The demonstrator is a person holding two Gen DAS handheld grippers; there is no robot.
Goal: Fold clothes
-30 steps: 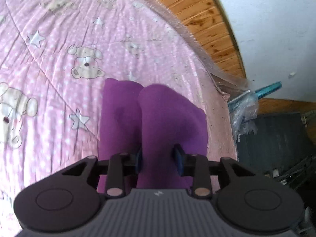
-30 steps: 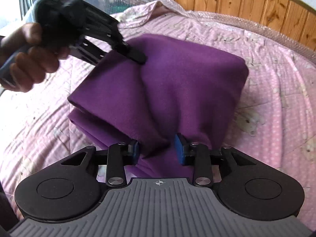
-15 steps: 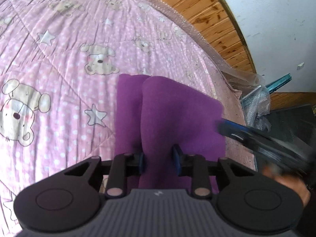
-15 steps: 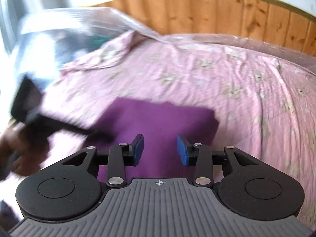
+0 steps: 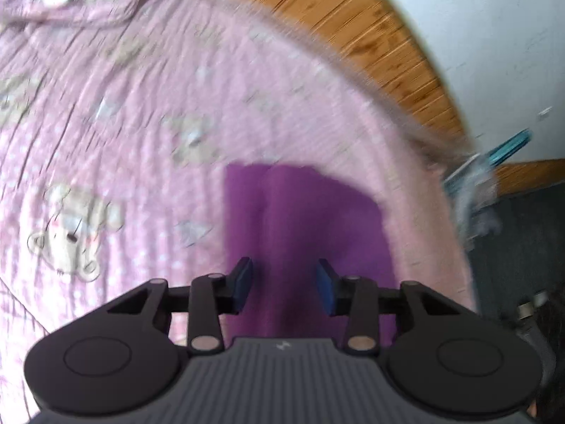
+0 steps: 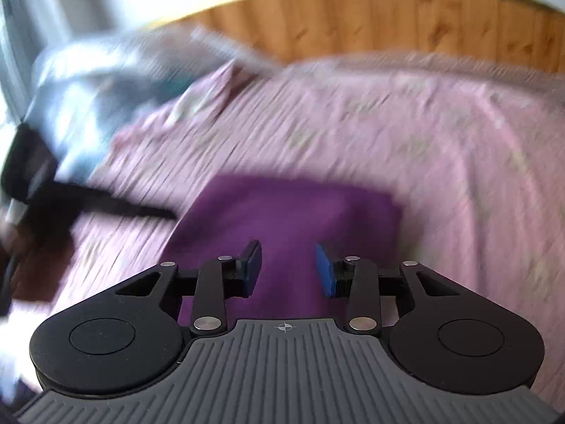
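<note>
While both frames are blurred, a folded purple garment (image 5: 303, 219) of soft, matte cloth is seen mid-frame on a pink bear-printed quilt (image 5: 116, 134); left gripper (image 5: 284, 284) and right gripper (image 6: 287, 268) are held apart, empty.

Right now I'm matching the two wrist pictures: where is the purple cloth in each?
Left wrist: the purple cloth lies at centre, running down between the open jaws.
Right wrist: the purple cloth lies at centre, just beyond the open jaws.
Shared landmark: the pink bedspread under it.

Both wrist views look down, near; they share the purple cloth (image 5: 303, 212).
</note>
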